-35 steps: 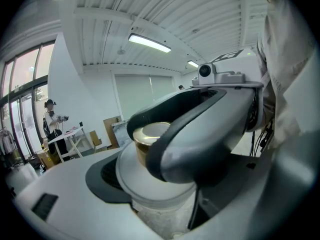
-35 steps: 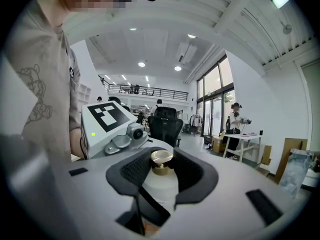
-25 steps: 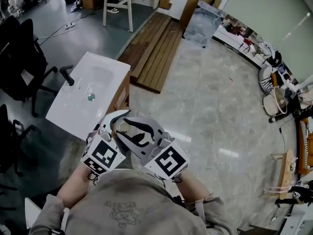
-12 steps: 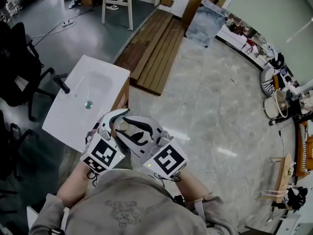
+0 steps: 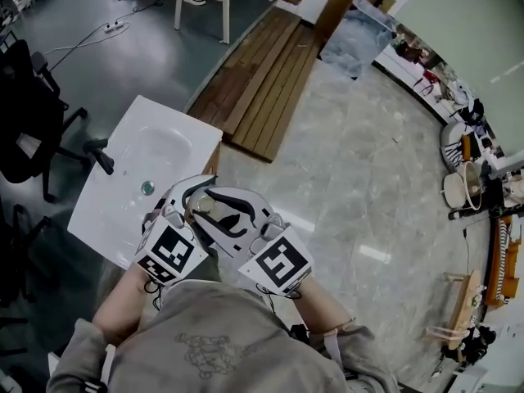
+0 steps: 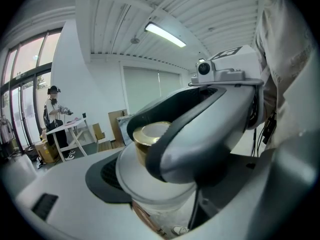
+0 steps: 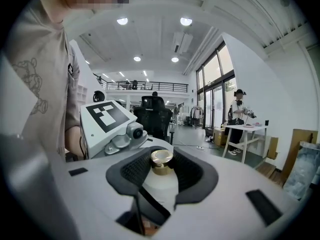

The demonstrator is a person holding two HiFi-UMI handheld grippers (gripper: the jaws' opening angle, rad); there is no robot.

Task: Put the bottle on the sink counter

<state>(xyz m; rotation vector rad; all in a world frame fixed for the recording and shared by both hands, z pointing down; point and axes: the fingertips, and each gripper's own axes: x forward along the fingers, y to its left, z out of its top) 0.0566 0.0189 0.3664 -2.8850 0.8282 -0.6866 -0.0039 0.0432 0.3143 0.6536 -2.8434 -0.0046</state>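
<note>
A white plastic bottle (image 7: 161, 183) with a round shiny gold cap (image 7: 161, 160) stands upright. It is pinched at the shoulder between the dark pads of the left gripper (image 5: 187, 203) and the right gripper (image 5: 233, 216), whose jaws cross around it. The white rectangular sink counter (image 5: 123, 199) lies below, just ahead of the jaws.
</note>
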